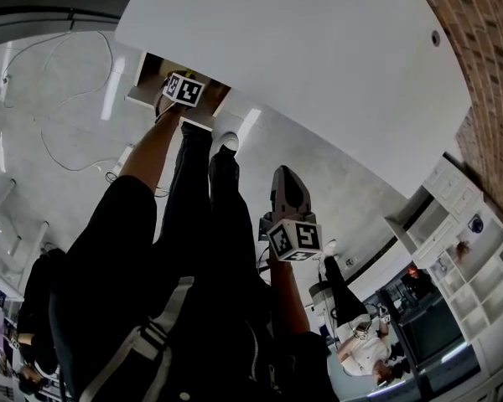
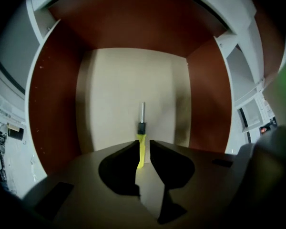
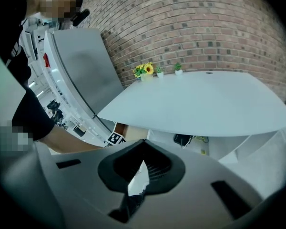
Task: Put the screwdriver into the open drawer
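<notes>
Left gripper (image 2: 143, 147) was down inside the open drawer (image 2: 52, 109), which in the head view sat at 11 o'clock under the edge of the white surface (image 1: 302, 48). Screwdriver (image 2: 141, 137) was within the drawer walls, over the pale floor. Its yellow handle sat in the gap between the left jaws and its metal shaft pointed to 12 o'clock toward the back wall. Left jaws stood only narrowly apart, about handle width. A thin sliver showed on the 3 o'clock side of the handle, so I couldn't confirm whether they were pinching it or just slack around it. I also couldn't tell if the screwdriver was resting on the drawer floor or hanging just above it. Right gripper (image 3: 142, 147) hung at 5 o'clock in the head view, well apart from the drawer, jaws together with nothing between them. Judged as the placing step, nearly done. Risks: if the handle was off the floor, letting go could make it drop, bounce or roll against a side wall. A push further toward 12 o'clock could jam the shaft tip into the back wall. Lifting out carelessly could knock the gripper on the surface edge overhead or drag the handle along with a jaw.
</notes>
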A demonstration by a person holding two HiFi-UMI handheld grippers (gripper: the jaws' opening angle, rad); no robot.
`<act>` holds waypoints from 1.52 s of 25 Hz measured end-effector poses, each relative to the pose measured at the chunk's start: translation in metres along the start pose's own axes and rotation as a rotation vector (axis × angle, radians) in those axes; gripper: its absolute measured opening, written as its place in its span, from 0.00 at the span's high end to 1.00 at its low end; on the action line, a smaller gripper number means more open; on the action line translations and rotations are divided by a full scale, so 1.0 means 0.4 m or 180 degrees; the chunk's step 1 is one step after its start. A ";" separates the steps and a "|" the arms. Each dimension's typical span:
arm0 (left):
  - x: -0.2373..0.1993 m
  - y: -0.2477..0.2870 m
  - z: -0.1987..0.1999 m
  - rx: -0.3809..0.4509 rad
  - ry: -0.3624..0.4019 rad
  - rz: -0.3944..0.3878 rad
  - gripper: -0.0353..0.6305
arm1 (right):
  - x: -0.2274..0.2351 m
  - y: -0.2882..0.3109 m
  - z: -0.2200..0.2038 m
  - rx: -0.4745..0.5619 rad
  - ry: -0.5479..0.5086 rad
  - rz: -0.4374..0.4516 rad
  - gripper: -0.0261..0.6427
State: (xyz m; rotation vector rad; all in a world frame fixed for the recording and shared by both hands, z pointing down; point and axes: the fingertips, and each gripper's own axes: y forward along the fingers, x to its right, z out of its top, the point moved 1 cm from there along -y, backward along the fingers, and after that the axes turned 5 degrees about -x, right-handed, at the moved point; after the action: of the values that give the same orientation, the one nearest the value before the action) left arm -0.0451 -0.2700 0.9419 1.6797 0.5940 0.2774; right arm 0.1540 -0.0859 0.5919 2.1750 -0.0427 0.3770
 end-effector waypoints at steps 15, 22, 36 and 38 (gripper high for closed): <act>0.035 -0.364 -0.072 0.0559 0.0085 -0.0088 0.90 | -0.091 -0.008 0.128 0.0395 -0.0197 0.0268 0.95; 0.024 -0.601 -0.053 0.1125 0.0082 -0.0022 0.90 | -0.140 -0.015 0.187 0.0659 -0.0373 0.0433 0.95; 0.064 -1.109 0.142 0.2499 0.0296 0.0133 0.90 | -0.206 -0.121 0.419 0.1392 -0.0658 0.0623 0.95; 0.072 -1.173 0.170 0.2671 0.0328 0.0135 0.91 | -0.214 -0.142 0.451 0.1484 -0.0706 0.0643 0.95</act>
State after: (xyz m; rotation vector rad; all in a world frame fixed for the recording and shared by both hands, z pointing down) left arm -0.0943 -0.2667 0.4694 2.4958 0.8175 0.1470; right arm 0.1275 -0.2051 0.4240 2.6773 -0.3290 0.2755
